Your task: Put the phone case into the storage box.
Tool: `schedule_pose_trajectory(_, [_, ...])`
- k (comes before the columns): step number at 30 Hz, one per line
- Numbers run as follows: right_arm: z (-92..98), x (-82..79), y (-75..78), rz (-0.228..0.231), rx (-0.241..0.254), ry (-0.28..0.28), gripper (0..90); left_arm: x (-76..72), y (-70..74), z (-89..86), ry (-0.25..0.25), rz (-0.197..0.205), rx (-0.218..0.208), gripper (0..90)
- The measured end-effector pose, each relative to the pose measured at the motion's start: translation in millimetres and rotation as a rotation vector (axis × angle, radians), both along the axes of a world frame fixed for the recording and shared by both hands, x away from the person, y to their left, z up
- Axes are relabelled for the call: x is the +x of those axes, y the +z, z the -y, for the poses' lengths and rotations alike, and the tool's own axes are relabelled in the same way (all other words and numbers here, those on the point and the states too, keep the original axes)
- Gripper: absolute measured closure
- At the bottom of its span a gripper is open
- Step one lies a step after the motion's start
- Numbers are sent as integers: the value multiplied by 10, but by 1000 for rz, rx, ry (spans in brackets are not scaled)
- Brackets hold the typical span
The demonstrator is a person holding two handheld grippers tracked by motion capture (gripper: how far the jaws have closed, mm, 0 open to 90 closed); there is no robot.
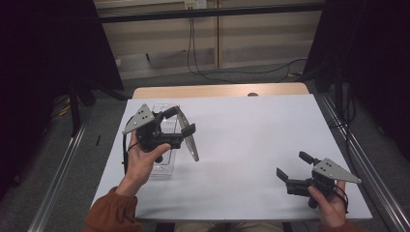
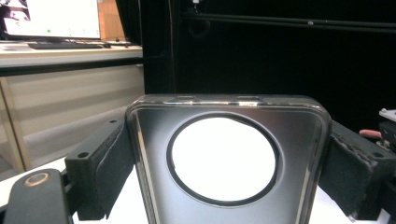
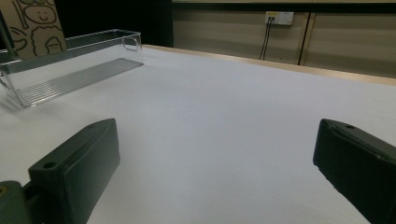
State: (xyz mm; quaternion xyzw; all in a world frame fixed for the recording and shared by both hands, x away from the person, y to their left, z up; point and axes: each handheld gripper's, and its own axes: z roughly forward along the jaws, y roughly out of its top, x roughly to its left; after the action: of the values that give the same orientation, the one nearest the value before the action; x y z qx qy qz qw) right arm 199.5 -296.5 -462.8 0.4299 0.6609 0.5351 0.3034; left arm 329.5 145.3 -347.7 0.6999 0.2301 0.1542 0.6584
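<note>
Plastic, clear and glossy, forms the phone case (image 2: 229, 163) clamped between the left gripper's (image 1: 181, 128) padded black jaws. In the left gripper view the case has rounded corners, a shiny rim along its top edge with small slots, and a large round cutout ringed in black, through which the white bench shows brightly. Its smooth back looks smoky grey against the dark curtain behind. The jaws press on its two long sides, their pads soft and matte with a foam-like texture.

In the high view the case (image 1: 188, 137) is held up above the left part of the bench (image 1: 251, 140), tilted, just over a clear tray (image 1: 162, 166). The tray is a long, shallow box of transparent plastic with a ribbed floor and a small handle loop at its end, as seen in the right gripper view (image 3: 74, 70).

The right gripper (image 1: 292, 169) rests low near the bench's front right edge, its jaws spread wide apart with nothing between them. The bench top is flat, matte white, with a pale wood strip along its far edge.
</note>
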Motion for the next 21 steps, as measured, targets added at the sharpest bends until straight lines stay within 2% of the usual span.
schedule_pose_trajectory(7, [9,1,0,6,-1,-14,1,10,86,-124,44,19,-3,124])
schedule_pose_trajectory(16, [28,-30,3,18,-5,-37,0,41,219,-391,106,39,-43,124])
schedule_pose_trajectory(17, [32,-29,0,24,-7,-39,0,39,232,-406,125,33,-56,124])
schedule_pose_trajectory(21, [44,-25,-5,23,0,-63,0,87,270,-492,151,24,-52,124])
